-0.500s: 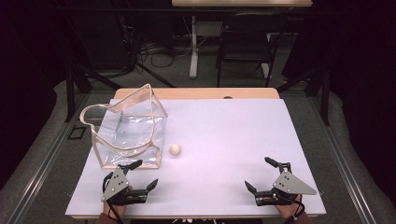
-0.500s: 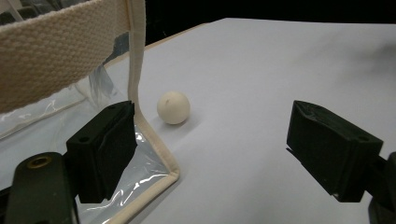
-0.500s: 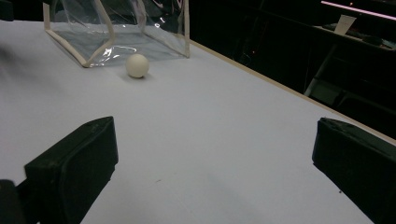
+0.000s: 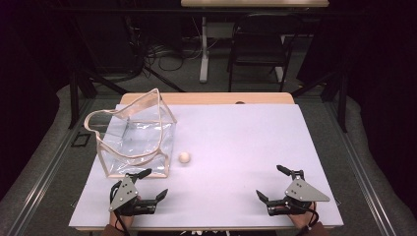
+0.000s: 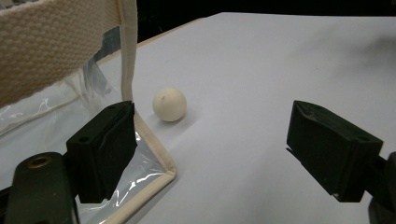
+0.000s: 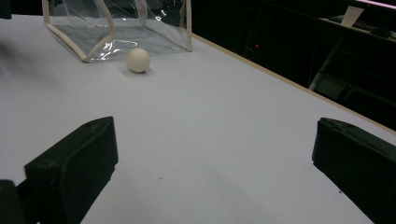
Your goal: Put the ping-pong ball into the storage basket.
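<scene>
While I look down from the high view, my left gripper rests at the table's near-left edge with jaws spread wide and empty, and my right gripper sits at the near-right edge, equally wide and empty. The small cream ball lies on the white surface at about 1 o'clock from my left gripper, near it, and at about 10 o'clock from my right one, well apart. So my left hand is the nearer of the 2. Being round, the ball has no long axis to line up with. The clear bag stands just beside the ball at its 9 o'clock, mouth open.

From the left gripper view, the ball sits ahead between my 2 open jaws, toward 11 o'clock, apart from both pads; the bag's cream-trimmed corner lies just beside the left jaw.

From the right gripper view, the ball is far off at 11 o'clock, just in front of the bag.

Against the frame half a second earlier, I see no shift in grippers, ball or bag.
</scene>
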Tool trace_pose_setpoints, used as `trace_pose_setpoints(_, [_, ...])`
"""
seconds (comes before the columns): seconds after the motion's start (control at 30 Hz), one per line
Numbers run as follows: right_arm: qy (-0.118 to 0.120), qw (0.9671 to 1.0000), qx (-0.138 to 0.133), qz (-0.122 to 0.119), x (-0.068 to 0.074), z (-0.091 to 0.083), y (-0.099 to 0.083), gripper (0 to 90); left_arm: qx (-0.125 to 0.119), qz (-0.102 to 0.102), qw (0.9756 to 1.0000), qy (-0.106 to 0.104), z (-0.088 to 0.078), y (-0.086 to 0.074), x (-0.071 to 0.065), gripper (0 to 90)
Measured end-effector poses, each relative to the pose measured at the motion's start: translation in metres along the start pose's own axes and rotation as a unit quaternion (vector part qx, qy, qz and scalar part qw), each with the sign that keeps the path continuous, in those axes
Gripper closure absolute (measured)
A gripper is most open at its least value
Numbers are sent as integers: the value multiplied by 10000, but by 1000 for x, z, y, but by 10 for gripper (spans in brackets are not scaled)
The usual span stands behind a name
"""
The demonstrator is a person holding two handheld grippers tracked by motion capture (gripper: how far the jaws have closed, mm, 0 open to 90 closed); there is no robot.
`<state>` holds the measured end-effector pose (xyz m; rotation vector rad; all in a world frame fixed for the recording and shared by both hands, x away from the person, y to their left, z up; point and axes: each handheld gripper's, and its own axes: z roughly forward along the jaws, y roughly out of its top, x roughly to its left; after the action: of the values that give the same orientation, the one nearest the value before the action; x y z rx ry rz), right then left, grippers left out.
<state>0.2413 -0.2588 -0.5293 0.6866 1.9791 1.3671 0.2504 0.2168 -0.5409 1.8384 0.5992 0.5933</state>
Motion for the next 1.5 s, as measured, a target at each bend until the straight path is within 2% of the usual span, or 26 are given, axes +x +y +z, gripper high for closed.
trace_pose_setpoints(0.47, [45, 9998, 187, -57, 3, 15, 8, 0, 56, 41, 10000, -1, 1, 0, 1, 162])
trace_pose_setpoints(1.03, [330, 9977, 587, -30, 1, 34, 17, 0, 54, 106, 9999, -110, 3, 0, -1, 162])
trace_pose_setpoints(1.5, [471, 9967, 662, -15, 2, 43, 24, 0, 93, 122, 9998, -134, 5, 0, -1, 162])
